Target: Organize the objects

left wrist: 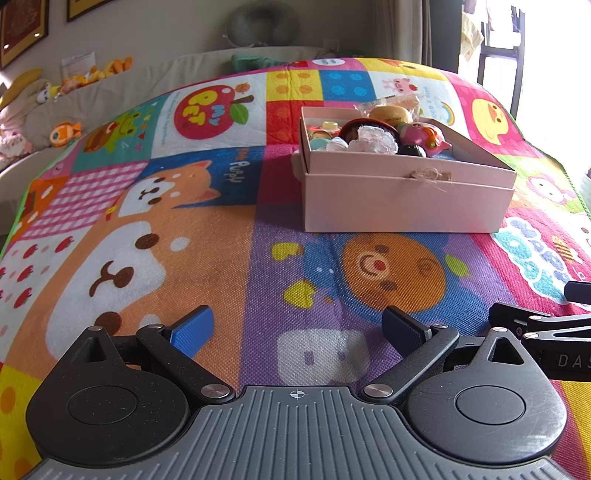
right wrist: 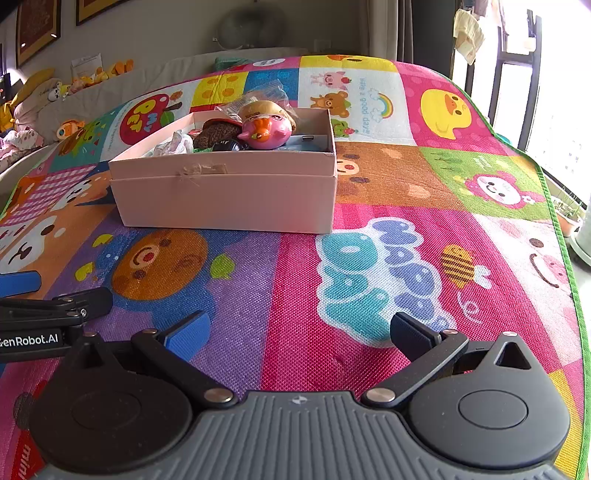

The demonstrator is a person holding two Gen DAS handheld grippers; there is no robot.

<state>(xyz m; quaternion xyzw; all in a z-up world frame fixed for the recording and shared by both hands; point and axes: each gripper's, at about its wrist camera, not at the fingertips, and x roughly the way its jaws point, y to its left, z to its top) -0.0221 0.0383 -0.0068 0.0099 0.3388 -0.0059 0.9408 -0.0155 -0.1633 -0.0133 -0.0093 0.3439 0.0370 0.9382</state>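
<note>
A pale pink cardboard box (left wrist: 406,201) (right wrist: 225,199) stands on the colourful cartoon play mat (left wrist: 221,240) (right wrist: 369,184). It holds several small things, among them a pink round toy (left wrist: 424,137) (right wrist: 266,133), a brown knitted piece (right wrist: 216,134) and crumpled clear wrap (left wrist: 373,140). My left gripper (left wrist: 297,328) is open and holds nothing, low over the mat in front of the box. To the right of it my right gripper (right wrist: 299,332) is open as well, with nothing between its blue pads. In each view the other gripper shows at the edge.
Beyond the mat stands a beige sofa with plush toys (left wrist: 66,133) (right wrist: 70,127). Framed pictures (left wrist: 22,33) hang on the back wall. A bright window with dark railing (right wrist: 517,74) lies at the right, past the mat's green edge (right wrist: 554,206).
</note>
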